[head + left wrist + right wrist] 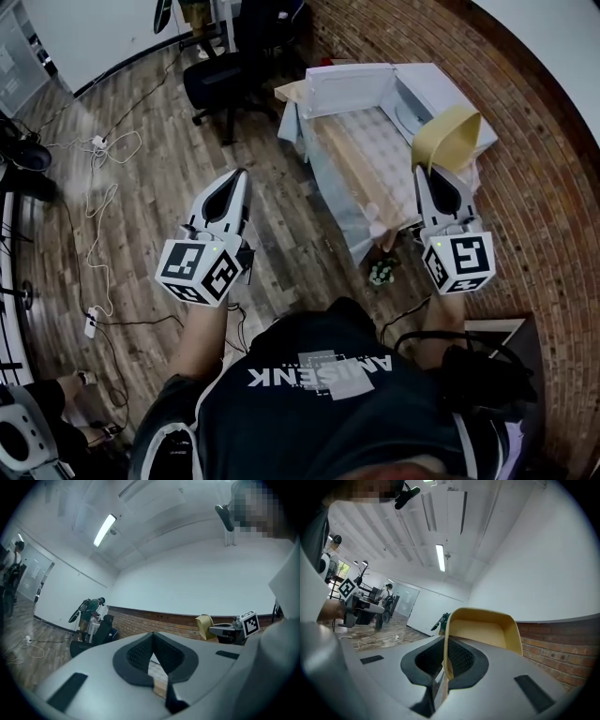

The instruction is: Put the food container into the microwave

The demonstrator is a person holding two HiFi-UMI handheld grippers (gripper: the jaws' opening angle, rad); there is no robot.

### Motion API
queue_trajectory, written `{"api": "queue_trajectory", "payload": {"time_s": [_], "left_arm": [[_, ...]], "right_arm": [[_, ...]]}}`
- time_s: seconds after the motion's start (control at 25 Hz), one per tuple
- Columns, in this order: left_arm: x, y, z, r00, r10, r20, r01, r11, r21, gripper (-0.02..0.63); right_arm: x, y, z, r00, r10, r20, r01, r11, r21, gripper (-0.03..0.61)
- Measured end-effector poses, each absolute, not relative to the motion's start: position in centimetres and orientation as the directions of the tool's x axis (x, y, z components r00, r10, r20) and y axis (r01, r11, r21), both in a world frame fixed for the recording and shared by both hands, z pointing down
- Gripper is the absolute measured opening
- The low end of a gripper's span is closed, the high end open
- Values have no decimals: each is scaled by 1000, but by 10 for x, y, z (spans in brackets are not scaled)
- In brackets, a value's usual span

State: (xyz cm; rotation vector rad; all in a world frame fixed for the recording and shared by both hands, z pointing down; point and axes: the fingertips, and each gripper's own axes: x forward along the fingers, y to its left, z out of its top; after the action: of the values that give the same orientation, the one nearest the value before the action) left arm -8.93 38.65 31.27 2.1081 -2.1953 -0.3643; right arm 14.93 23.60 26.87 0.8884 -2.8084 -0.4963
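My right tool (444, 641) is clamped on one wall of the container (483, 634), with the rim pinched between the jaws. The container is raised in the air above the bench's (361, 159) near right corner and touches nothing but the tool. The microwave (412, 94) sits at the bench's far end with its door swung open. My left tool (152, 637) has its jaws closed together on nothing. I'm holding it over the floor, off the bench's left edge.

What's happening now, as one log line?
right gripper: shut on yellow plastic food container | left gripper: shut, empty | white microwave: door open
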Motion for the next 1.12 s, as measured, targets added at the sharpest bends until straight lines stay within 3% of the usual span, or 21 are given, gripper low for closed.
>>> {"api": "queue_trajectory", "payload": {"time_s": [0.52, 1.12], "left_arm": [[-143, 330, 344, -167, -984, -55, -961, 150, 232, 12], [-184, 156, 338, -195, -980, -33, -961, 184, 205, 12]], "right_arm": [[86, 149, 283, -862, -505, 38, -469, 825, 315, 48], [30, -25, 277, -887, -462, 4, -440, 846, 301, 48]]}}
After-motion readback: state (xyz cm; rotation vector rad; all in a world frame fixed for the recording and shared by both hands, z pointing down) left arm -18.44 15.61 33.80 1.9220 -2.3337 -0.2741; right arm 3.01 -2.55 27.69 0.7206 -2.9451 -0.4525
